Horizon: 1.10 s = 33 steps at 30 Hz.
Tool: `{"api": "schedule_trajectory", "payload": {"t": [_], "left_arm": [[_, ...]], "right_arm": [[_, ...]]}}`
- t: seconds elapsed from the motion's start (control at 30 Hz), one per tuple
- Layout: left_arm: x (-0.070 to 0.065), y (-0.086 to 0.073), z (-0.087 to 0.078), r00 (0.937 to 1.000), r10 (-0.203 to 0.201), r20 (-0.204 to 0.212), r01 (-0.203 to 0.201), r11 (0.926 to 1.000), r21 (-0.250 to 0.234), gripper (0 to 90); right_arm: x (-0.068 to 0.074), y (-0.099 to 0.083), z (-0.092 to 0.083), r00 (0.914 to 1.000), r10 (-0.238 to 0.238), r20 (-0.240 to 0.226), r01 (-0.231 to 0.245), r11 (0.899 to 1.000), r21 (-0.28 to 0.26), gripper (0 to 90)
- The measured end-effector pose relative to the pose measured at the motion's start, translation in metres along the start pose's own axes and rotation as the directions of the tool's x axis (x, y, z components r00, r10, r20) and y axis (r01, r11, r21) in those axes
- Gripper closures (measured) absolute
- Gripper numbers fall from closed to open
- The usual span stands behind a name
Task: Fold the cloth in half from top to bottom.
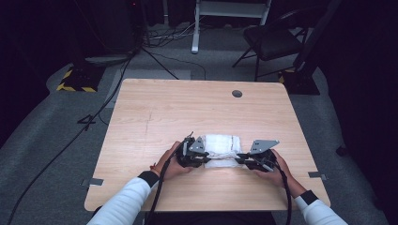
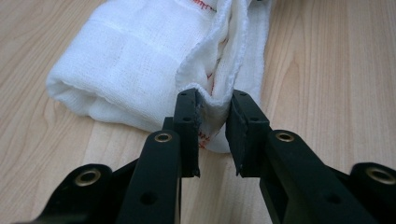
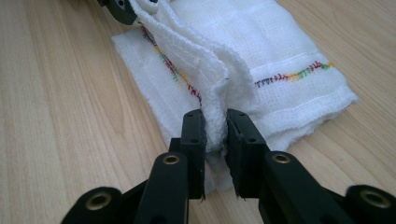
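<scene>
A folded white cloth [image 1: 221, 144] with coloured stitching lies on the wooden table [image 1: 197, 108], near its front middle. My left gripper [image 1: 205, 157] is at the cloth's left end and my right gripper [image 1: 240, 159] at its right end. In the left gripper view the jaws [image 2: 212, 109] hold a raised fold of the cloth's [image 2: 135, 60] edge between their pads. In the right gripper view the jaws [image 3: 215, 125] pinch an upstanding layer of the cloth [image 3: 285, 51]; a tip of the left gripper [image 3: 119, 9] sits at the fold's far end.
A round cable hole [image 1: 237, 93] is near the table's far edge. Beyond the table stand a black folding chair [image 1: 272, 40] and a white frame [image 1: 230, 14], with cables [image 1: 94, 117] across the grey floor at the left.
</scene>
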State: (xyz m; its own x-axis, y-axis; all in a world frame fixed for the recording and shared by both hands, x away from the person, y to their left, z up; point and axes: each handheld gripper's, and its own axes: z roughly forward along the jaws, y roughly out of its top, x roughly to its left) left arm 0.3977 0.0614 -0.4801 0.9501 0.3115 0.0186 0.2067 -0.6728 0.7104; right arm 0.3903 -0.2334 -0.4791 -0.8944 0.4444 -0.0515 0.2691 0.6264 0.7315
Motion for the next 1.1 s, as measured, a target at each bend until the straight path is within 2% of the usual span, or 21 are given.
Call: {"api": "schedule_trajectory", "payload": {"t": [0.17,0.4,0.5,0.63,0.7,0.77,0.93,1.0,1.03,1.1], "left_arm": [[-0.005,-0.005,-0.005,1.0000,-0.004,0.006,0.003,1.0000,0.005,72.2],[-0.009,-0.005,-0.020,0.9990,-0.007,-0.043,0.006,0.9998,-0.017,65.8],[-0.006,-0.005,-0.024,0.9975,-0.026,-0.066,0.024,0.9988,-0.042,60.1],[0.001,0.001,-0.020,0.9931,-0.058,-0.102,0.054,0.9977,-0.040,48.5],[0.004,0.006,-0.015,0.9907,-0.069,-0.117,0.066,0.9974,-0.030,42.0],[0.006,0.014,-0.009,0.9885,-0.075,-0.131,0.073,0.9971,-0.021,36.4],[0.009,0.022,0.007,0.9913,-0.082,-0.103,0.083,0.9965,0.006,29.3],[0.005,0.021,0.014,0.9933,-0.053,-0.103,0.059,0.9968,0.054,28.7],[0.003,0.021,0.016,0.9928,-0.033,-0.115,0.044,0.9946,0.094,28.3],[-0.001,0.018,0.020,0.9920,-0.016,-0.125,0.030,0.9930,0.114,26.3]], "right_arm": [[0.006,-0.005,-0.008,1.0000,0.000,0.010,0.000,1.000,-0.001,70.7],[0.004,-0.002,-0.023,0.9985,0.021,0.050,-0.018,0.999,-0.043,63.8],[0.002,0.001,-0.029,0.9976,0.019,0.067,-0.014,0.998,-0.066,59.3],[-0.005,0.008,-0.031,0.9914,0.043,0.124,-0.033,0.996,-0.082,53.1],[-0.008,0.010,-0.028,0.9900,0.048,0.132,-0.037,0.996,-0.081,50.7],[-0.011,0.012,-0.020,0.9889,0.058,0.137,-0.050,0.997,-0.061,47.2],[-0.012,0.014,-0.003,0.9921,0.048,0.116,-0.048,0.999,0.001,41.2],[-0.009,0.012,0.005,0.9935,0.034,0.108,-0.039,0.998,0.041,39.8],[-0.008,0.010,0.008,0.9938,0.023,0.109,-0.029,0.998,0.059,39.0],[-0.005,0.008,0.012,0.9935,0.005,0.114,-0.014,0.996,0.084,39.0]]}}
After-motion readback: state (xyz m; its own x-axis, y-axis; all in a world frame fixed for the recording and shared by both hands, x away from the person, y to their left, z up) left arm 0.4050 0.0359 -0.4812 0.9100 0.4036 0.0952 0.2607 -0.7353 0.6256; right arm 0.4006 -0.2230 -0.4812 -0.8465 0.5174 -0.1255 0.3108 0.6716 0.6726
